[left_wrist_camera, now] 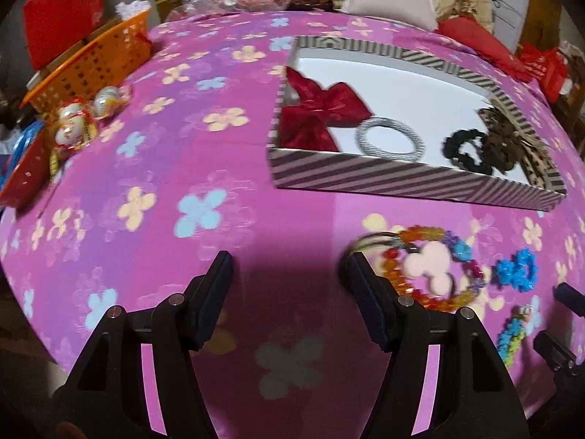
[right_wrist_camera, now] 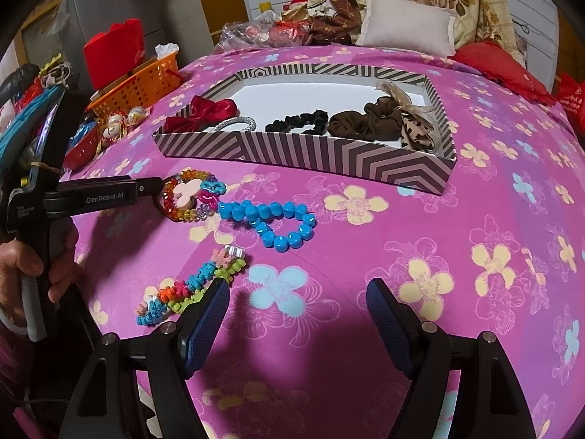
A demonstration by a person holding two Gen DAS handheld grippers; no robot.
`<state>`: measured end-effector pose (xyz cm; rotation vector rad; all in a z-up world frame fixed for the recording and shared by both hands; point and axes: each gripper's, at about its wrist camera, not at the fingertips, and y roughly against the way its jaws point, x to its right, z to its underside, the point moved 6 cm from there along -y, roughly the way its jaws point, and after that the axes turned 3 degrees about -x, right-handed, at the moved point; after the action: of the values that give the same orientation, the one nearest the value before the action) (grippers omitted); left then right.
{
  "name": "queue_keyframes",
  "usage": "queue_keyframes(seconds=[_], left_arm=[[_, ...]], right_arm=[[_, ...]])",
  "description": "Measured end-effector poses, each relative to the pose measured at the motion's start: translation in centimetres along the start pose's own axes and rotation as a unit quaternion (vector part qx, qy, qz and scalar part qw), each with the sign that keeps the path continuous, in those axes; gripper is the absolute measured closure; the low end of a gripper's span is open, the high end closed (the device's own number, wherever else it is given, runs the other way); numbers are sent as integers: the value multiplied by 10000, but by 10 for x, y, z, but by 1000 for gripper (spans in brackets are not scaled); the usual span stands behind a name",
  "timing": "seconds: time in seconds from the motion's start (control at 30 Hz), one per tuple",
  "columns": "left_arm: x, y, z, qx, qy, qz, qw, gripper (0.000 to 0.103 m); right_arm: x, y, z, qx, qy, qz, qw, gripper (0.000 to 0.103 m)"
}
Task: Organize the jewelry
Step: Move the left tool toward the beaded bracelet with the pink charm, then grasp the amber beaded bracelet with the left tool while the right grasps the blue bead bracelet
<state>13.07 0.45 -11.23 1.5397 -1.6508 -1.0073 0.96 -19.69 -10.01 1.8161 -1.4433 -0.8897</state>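
My left gripper (left_wrist_camera: 289,270) hangs open over the pink flowered cloth, nothing between its fingers. Just right of its right finger lies an orange and multicolour bead bracelet (left_wrist_camera: 427,270) with a pale pink mouse-shaped piece. The right wrist view shows that gripper (right_wrist_camera: 161,187) side-on, its tip at the bracelet (right_wrist_camera: 182,197). A blue bead bracelet (right_wrist_camera: 270,219) lies beyond. My right gripper (right_wrist_camera: 298,289) is open, its left finger beside a colourful coil tie (right_wrist_camera: 193,285). The striped box (right_wrist_camera: 310,150) holds a red bow (right_wrist_camera: 204,109), a silver ring tie (right_wrist_camera: 237,122), a black scrunchie (right_wrist_camera: 299,122) and brown ones (right_wrist_camera: 365,124).
An orange basket (right_wrist_camera: 146,84) with a red bag (right_wrist_camera: 113,51) stands at the back left, small ornaments (left_wrist_camera: 73,124) in front of it. A pale pillow (right_wrist_camera: 406,25) and red cushion (right_wrist_camera: 501,66) lie behind the box. A person's hand (right_wrist_camera: 22,259) holds the left gripper's handle.
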Motion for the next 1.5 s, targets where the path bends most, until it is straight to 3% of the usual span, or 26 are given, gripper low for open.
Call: queue_keyframes(seconds=[0.27, 0.53, 0.63, 0.87, 1.13, 1.43, 1.5], left_arm=[[-38, 1, 4, -48, 246, -328, 9991, 37], [-47, 1, 9, -164, 507, -27, 9986, 38], [-45, 9, 9, -121, 655, 289, 9974, 38], [-3, 36, 3, 117, 278, 737, 9968, 38], [57, 28, 8, -111, -392, 1024, 9939, 44], [71, 9, 5, -198, -551, 720, 9957, 44], [71, 6, 4, -187, -624, 652, 9957, 48]], right_arm=[[-6, -5, -7, -11, 38, -82, 10000, 28], [-15, -9, -13, 3, 147, -161, 9998, 28], [-19, -9, -15, 29, 228, -143, 9996, 28], [-11, -13, -16, -16, 128, -130, 9998, 28], [3, -11, -15, 5, 28, -50, 10000, 28], [13, -12, -19, 65, -54, -147, 9999, 28], [12, -16, -23, 60, 25, -120, 9999, 28]])
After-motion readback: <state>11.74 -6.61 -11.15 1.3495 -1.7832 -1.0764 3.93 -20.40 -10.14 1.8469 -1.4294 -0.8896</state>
